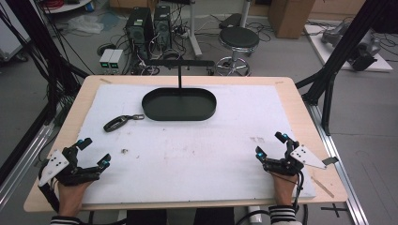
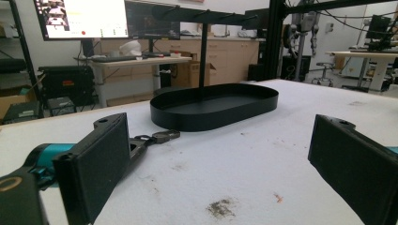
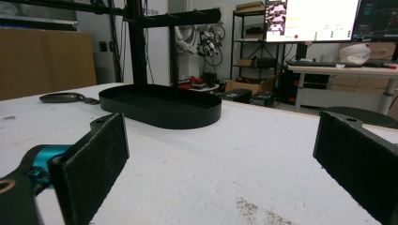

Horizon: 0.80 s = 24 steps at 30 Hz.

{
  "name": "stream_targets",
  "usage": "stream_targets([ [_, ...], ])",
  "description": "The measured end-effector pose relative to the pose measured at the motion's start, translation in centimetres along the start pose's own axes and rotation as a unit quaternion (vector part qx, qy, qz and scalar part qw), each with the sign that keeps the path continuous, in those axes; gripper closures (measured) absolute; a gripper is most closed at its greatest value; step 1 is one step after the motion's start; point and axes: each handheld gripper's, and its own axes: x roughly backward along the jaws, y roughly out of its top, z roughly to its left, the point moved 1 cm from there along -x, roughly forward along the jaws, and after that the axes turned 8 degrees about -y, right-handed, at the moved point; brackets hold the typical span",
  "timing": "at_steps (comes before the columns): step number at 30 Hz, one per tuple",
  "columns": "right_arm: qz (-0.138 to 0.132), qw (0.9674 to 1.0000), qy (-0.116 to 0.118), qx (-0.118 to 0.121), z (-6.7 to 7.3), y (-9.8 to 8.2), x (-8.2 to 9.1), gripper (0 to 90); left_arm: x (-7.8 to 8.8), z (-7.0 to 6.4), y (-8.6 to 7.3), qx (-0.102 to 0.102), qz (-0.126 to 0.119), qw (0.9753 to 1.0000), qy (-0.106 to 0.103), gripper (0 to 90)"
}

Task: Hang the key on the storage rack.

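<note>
no legible text, monitor [image 2: 87,18] screen contents too small and blurred to read

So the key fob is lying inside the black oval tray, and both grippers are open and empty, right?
Not quite. In the high view the key fob lies on the white mat, left of the black oval tray, not inside it. The left gripper and the right gripper are indeed open and empty.
</note>
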Motion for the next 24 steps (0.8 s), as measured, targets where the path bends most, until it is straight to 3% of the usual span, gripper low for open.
stream_targets([
  [18, 0.001, 1.0, 0.0, 0.003, 0.06, 0.0, 0.05, 2.7, -0.02, 0.02, 0.01, 0.001, -0.002, 1.0, 0.004, 6.7],
  [21, 0.001, 1.0, 0.0, 0.003, 0.06, 0.0, 0.05, 2.7, -0.09, 0.06, 0.04, 0.002, 0.002, 1.0, 0.004, 6.7],
  [24, 0.001, 1.0, 0.0, 0.004, 0.06, -0.01, 0.05, 2.7, -0.13, 0.41, 0.34, 0.003, 0.022, 0.9997, 0.004, 6.7],
])
